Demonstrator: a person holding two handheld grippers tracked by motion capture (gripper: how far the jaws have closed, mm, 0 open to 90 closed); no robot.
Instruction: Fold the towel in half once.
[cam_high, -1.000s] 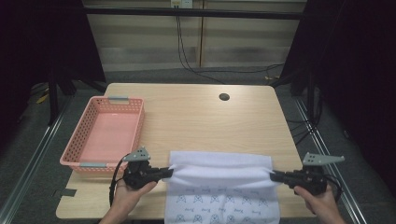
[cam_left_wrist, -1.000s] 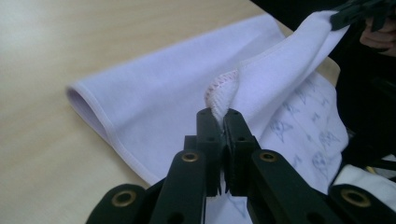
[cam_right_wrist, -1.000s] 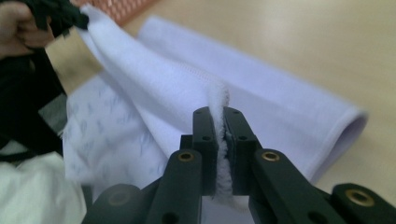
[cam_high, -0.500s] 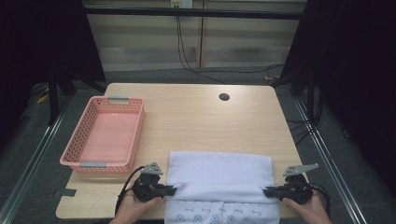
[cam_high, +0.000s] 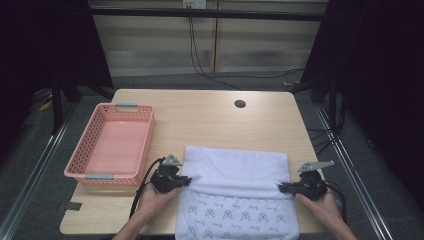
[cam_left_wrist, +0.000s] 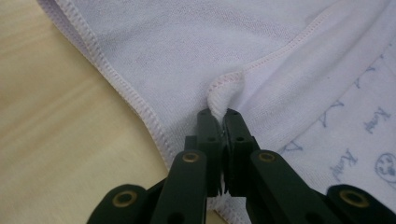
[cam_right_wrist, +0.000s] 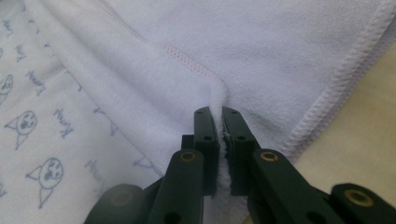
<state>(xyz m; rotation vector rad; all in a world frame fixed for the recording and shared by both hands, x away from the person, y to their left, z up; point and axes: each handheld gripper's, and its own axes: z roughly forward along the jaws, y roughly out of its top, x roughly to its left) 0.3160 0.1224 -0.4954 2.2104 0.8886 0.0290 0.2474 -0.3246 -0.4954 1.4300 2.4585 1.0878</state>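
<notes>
Towel (cam_high: 235, 172) lies at the table's (cam_high: 210, 117) 6 o'clock edge, long axis running 9 to 3 o'clock, plain side folded over the printed side. Left gripper (cam_high: 186, 181) pinches the folded hem at the 9 o'clock end; right gripper (cam_high: 283, 188) pinches it at the 3 o'clock end. Each set of jaws is pressed tight on cloth, as both gripper views confirm (cam_left_wrist: 218, 116) (cam_right_wrist: 215, 114). Fold edge spans directly between the fingers, equally near both hands. Basket (cam_high: 107, 145) sits at 9 o'clock, apart.
</notes>
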